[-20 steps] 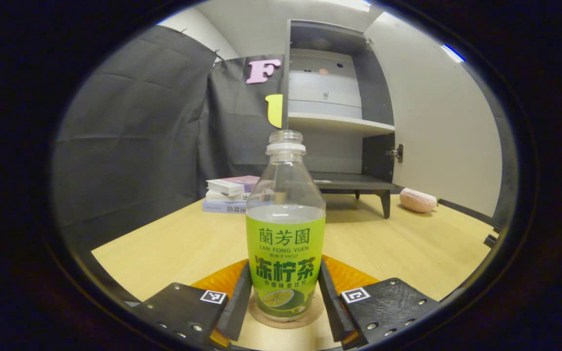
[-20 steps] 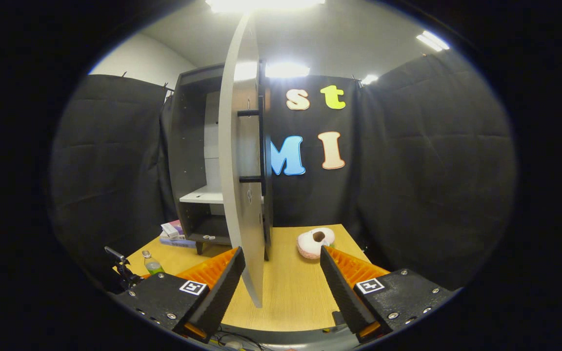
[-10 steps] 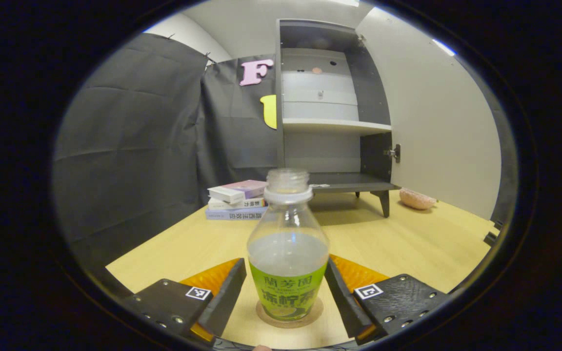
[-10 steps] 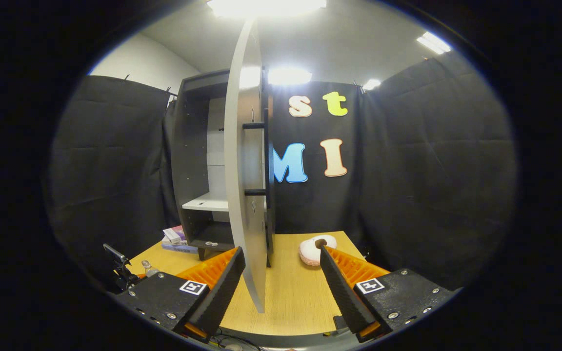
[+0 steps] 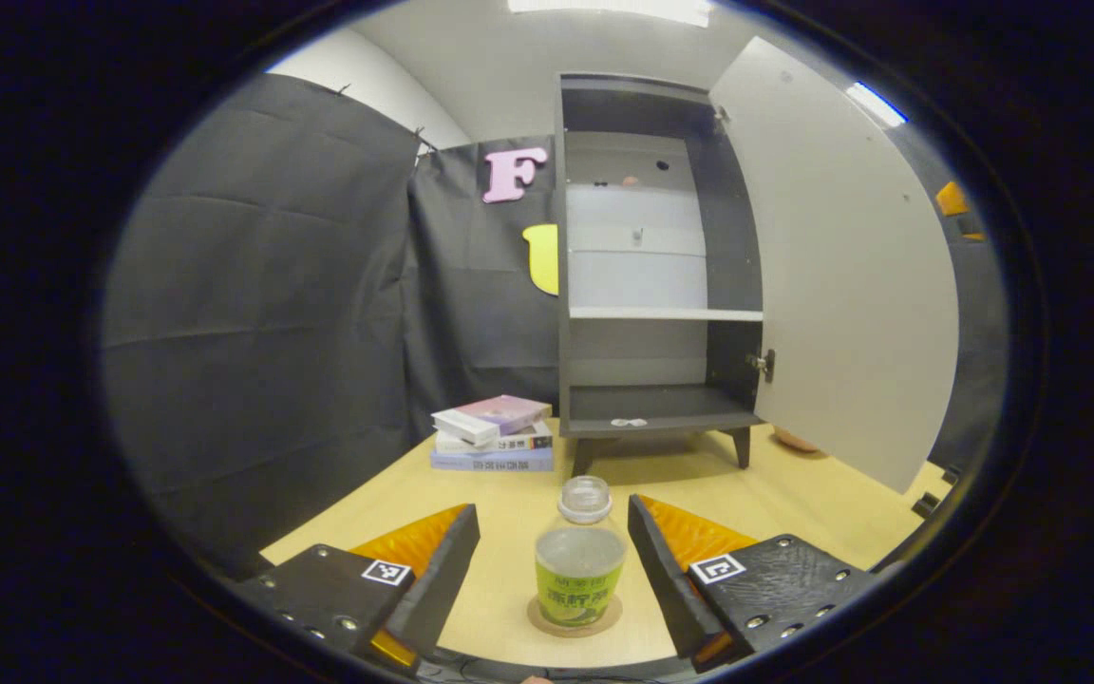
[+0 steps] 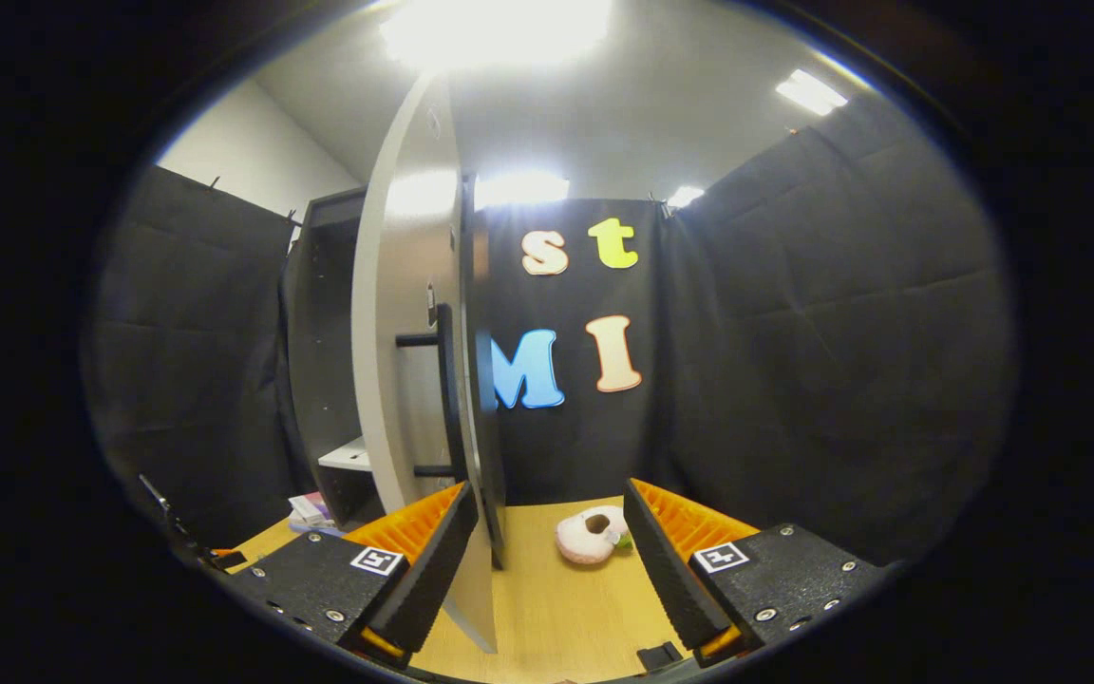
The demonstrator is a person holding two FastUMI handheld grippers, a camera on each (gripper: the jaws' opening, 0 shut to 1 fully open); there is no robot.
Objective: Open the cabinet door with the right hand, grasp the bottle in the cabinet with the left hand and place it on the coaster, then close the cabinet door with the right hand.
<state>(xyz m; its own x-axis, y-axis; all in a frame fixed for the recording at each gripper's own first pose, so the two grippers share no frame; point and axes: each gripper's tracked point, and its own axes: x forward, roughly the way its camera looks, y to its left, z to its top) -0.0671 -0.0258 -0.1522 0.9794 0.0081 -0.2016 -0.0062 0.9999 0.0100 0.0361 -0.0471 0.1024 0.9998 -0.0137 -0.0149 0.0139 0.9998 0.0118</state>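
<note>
The green-labelled bottle (image 5: 580, 560) stands upright on the round coaster (image 5: 574, 617) on the wooden table. My left gripper (image 5: 554, 518) is open, drawn back from the bottle, with a finger on each side and neither touching it. Behind it the dark cabinet (image 5: 656, 285) stands with its white door (image 5: 832, 266) swung wide to the right. In the right gripper view that door (image 6: 405, 332) is nearly edge-on, with its black bar handle (image 6: 447, 389) just above my left finger. My right gripper (image 6: 549, 494) is open; the door's lower edge hangs between its fingers, close to the left one.
A stack of books (image 5: 495, 432) lies left of the cabinet. A pink plush doughnut (image 6: 590, 537) sits on the table (image 6: 547, 608) beyond the door. A small white item (image 5: 628, 422) rests on the cabinet's bottom shelf. An orange part (image 5: 952, 199) shows past the door's far edge.
My left gripper has pulled back and risen away from the bottle, which stays on the coaster. My right gripper has come closer to the door's edge and handle.
</note>
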